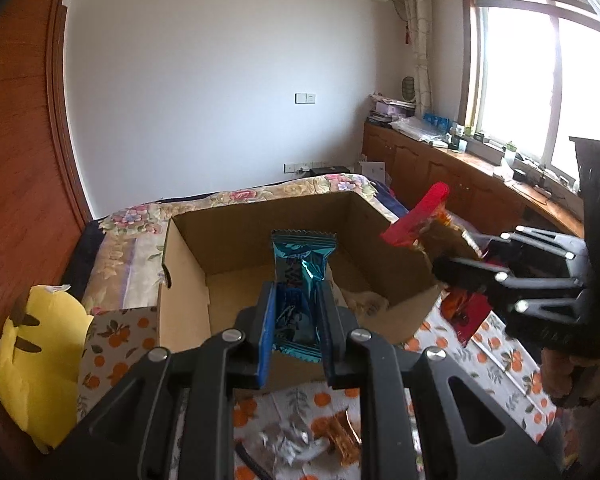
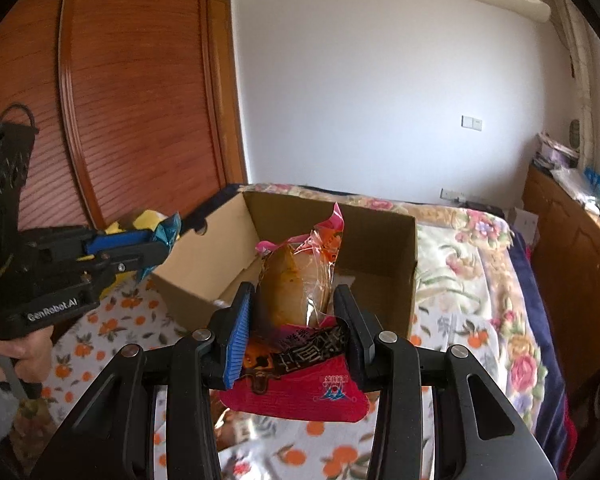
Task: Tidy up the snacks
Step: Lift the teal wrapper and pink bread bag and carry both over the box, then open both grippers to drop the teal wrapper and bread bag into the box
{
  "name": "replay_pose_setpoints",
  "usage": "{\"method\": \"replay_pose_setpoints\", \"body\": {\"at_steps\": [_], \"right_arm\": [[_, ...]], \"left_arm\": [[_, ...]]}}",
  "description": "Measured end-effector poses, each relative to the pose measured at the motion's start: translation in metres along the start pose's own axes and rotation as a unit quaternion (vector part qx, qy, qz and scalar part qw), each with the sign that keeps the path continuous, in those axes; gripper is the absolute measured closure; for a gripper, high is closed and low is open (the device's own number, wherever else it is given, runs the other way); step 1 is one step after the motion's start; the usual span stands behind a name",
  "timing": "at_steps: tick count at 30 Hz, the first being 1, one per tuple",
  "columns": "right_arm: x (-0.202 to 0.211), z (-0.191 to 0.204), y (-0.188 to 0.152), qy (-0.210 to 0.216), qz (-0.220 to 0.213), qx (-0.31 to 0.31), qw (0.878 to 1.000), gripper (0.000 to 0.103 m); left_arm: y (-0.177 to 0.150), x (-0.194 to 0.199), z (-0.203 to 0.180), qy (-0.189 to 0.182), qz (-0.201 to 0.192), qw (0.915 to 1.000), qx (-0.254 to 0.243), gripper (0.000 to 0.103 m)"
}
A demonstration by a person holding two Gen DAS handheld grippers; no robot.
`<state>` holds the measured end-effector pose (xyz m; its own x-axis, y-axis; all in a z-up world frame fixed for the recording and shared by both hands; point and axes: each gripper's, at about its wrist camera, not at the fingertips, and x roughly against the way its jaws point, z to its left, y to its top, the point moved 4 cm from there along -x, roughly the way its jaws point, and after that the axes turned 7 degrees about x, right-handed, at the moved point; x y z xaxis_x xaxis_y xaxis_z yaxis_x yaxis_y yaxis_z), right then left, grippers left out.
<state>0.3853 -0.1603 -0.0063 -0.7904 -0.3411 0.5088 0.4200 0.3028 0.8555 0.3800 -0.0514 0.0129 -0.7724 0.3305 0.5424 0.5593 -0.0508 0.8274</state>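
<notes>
We carry two snacks toward the open cardboard box (image 1: 188, 248): the left gripper (image 1: 296, 312) pinches a teal wrapper (image 1: 300, 264) over the near wall, and the right gripper (image 2: 296, 320) clamps a red-and-clear snack pouch (image 2: 300, 292) short of the box. Best to clear the near rim first, then let go low inside — the box floor looks mostly bare. The grippers sit near each other, so we would drop one at a time, minding the walls.
</notes>
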Motion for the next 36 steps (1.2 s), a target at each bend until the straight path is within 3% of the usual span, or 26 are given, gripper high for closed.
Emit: {"method": "replay_pose_setpoints", "body": {"at_steps": [9,13,24,29,32,34,36], "right_arm": [[-0.060,-0.018,-0.005,0.013,0.023,-0.011,1.000,0.062],[-0.080,-0.032,-0.014,0.043,0.035,-0.054,0.997,0.062],[-0.108,-0.041,-0.016,0.041,0.047,-0.074,0.995,0.062],[-0.120,-0.036,-0.024,0.018,0.063,-0.051,0.997,0.060],[-0.117,-0.034,-0.025,0.025,0.060,-0.056,0.996,0.059],[-0.115,-0.034,-0.023,0.023,0.060,-0.057,0.996,0.048],[-0.113,-0.035,-0.022,0.025,0.062,-0.062,0.996,0.047]], "left_arm": [[0.007,-0.046,0.021,0.018,0.021,0.9993,0.026,0.086],[0.000,-0.064,0.027,0.032,0.039,0.9984,0.026,0.086],[-0.008,-0.088,0.034,0.050,0.068,0.9962,0.020,0.082],[-0.013,-0.084,0.033,0.050,0.070,0.9963,0.012,0.077],[-0.015,-0.072,0.032,0.040,0.066,0.9969,0.017,0.074],[-0.016,-0.064,0.030,0.036,0.063,0.9973,0.016,0.073],[-0.018,-0.053,0.028,0.034,0.060,0.9975,0.013,0.073]]}}
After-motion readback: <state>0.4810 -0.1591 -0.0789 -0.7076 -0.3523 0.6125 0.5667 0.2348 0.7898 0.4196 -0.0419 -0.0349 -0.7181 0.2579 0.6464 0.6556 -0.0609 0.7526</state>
